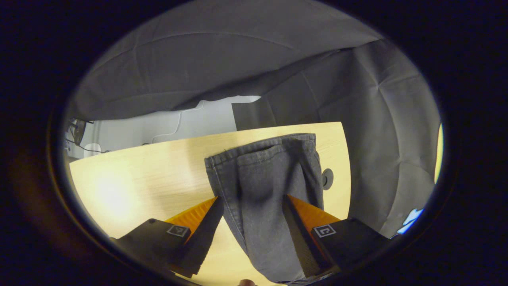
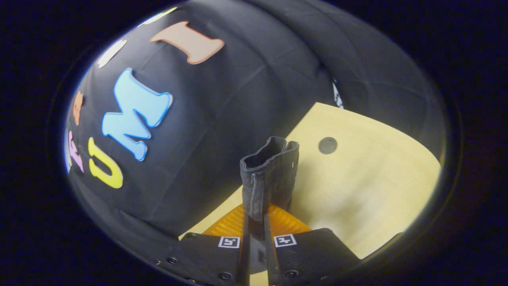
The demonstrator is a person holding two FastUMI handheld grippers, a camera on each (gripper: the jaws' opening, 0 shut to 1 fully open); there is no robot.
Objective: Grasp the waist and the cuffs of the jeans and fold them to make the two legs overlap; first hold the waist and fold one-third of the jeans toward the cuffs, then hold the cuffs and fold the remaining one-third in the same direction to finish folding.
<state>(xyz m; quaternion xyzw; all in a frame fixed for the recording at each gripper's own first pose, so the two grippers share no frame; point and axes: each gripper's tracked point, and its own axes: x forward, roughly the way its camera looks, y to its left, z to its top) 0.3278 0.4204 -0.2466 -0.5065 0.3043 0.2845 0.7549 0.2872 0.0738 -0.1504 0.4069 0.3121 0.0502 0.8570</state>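
Dark grey jeans (image 1: 262, 186) run between my left gripper's (image 1: 252, 200) fingers, hemmed end fanned out over the light wooden table (image 1: 139, 178). The fingers stand far apart; the cloth touches the left fingertip (image 1: 214, 210) and lies along the right finger (image 1: 297, 226). I cannot tell whether they squeeze it. In the right gripper view a narrow, thick fold of the jeans (image 2: 266, 174) stands up from my right gripper (image 2: 257, 222), which is shut on it above the table (image 2: 377, 186).
A round dark grommet hole (image 1: 327, 178) sits in the table near its far edge, also seen as a grommet (image 2: 328, 145) in the right gripper view. Black booth cloth (image 1: 377, 139) hangs close behind the table. A white wall with cables (image 1: 158, 127) lies beyond.
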